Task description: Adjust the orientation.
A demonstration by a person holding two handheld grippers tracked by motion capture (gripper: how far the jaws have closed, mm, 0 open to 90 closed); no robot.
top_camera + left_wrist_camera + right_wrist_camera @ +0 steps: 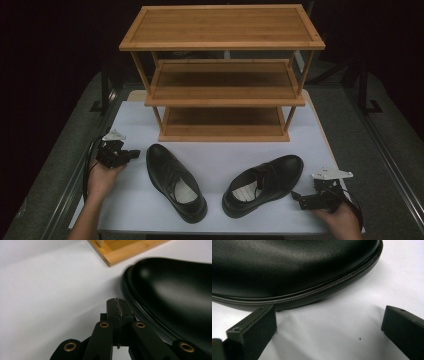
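Two black leather shoes lie on the white table top (pixel 131 205): the left shoe (pixel 175 182) with its toe toward the rack, the right shoe (pixel 265 182) angled with its toe to the right. My left gripper (pixel 134 153) rests just left of the left shoe, jaws pressed together with nothing between them. In the left gripper view those shut jaws (pixel 117 305) sit beside the shoe's rounded toe (pixel 172 295). My right gripper (pixel 296 196) stands open by the right shoe's toe. In the right gripper view, its jaws (pixel 329 322) stand wide apart just short of the shoe's sole edge (pixel 287 267), apart from it.
A three-tier wooden shoe rack (pixel 222 75) stands at the back of the table, all shelves bare; its bottom corner (pixel 125 252) shows in the left gripper view. Grey floor and dark stands flank the table. White surface lies between the shoes and the rack.
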